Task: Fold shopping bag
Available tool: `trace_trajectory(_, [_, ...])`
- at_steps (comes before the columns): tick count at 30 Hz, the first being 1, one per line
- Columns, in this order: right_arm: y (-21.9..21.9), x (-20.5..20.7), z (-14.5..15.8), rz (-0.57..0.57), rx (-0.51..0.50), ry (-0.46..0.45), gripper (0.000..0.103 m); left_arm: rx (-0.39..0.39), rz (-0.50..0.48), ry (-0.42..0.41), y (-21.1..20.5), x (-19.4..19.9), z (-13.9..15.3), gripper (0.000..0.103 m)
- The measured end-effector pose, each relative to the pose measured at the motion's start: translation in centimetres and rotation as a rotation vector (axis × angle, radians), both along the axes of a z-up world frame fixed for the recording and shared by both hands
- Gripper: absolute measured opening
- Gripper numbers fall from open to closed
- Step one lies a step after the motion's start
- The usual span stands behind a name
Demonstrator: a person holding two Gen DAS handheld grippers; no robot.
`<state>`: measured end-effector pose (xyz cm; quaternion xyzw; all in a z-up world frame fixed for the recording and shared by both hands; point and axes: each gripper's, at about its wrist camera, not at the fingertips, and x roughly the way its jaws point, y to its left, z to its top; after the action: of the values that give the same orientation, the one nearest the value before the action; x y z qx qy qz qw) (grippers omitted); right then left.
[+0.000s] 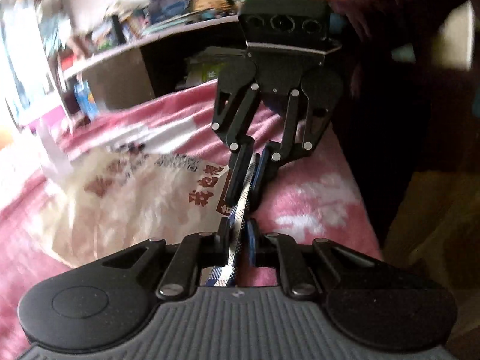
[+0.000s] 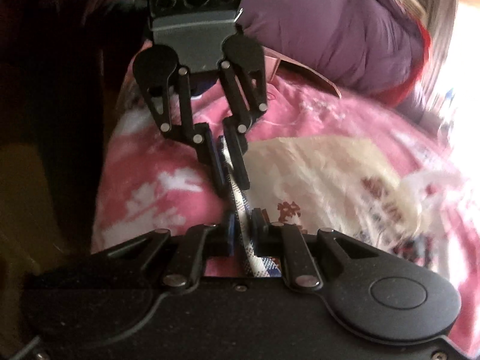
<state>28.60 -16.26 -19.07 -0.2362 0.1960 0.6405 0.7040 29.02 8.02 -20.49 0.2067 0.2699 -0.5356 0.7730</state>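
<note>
The shopping bag is cream with red characters and lies crumpled on a pink blanket. A blue-and-white plaid strip at the bag's edge runs taut between my two grippers, which face each other tip to tip. In the left wrist view my left gripper is shut on the near end, and my right gripper comes in from above, shut on the far end. The right wrist view mirrors this: right gripper shut on the strip, left gripper opposite, and the bag spread to the right.
The pink flowered blanket ends at a bed edge on the right, with a dark drop beyond. A cluttered white shelf stands behind the bed. A purple padded garment lies at the far end, and a dark sleeve is at the left.
</note>
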Motion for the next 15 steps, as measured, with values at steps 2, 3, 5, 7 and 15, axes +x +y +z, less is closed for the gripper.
trace_trajectory(2, [-0.4, 1.9, 0.0, -0.009, 0.032, 0.144, 0.012, -0.044, 0.015, 0.088, 0.6, 1.2, -0.1, 0.012])
trace_trajectory(3, [-0.6, 3.2, -0.2, -0.016, 0.045, 0.242, 0.012, -0.063, 0.023, 0.123, 0.9, 1.8, -0.3, 0.012])
trace_trajectory(5, [-0.9, 5.0, -0.6, -0.029, 0.066, 0.384, 0.012, -0.107, 0.049, 0.216, 1.8, 3.0, -0.7, 0.012])
trace_trajectory(7, [-1.1, 6.3, -1.1, -0.048, 0.079, 0.491, 0.012, -0.150, 0.077, 0.307, 2.6, 4.0, -1.3, 0.012])
trace_trajectory(15, [-2.0, 7.0, -2.5, -0.219, 0.116, 0.780, 0.011, -0.255, 0.196, 0.509, 3.9, 5.9, -2.3, 0.014])
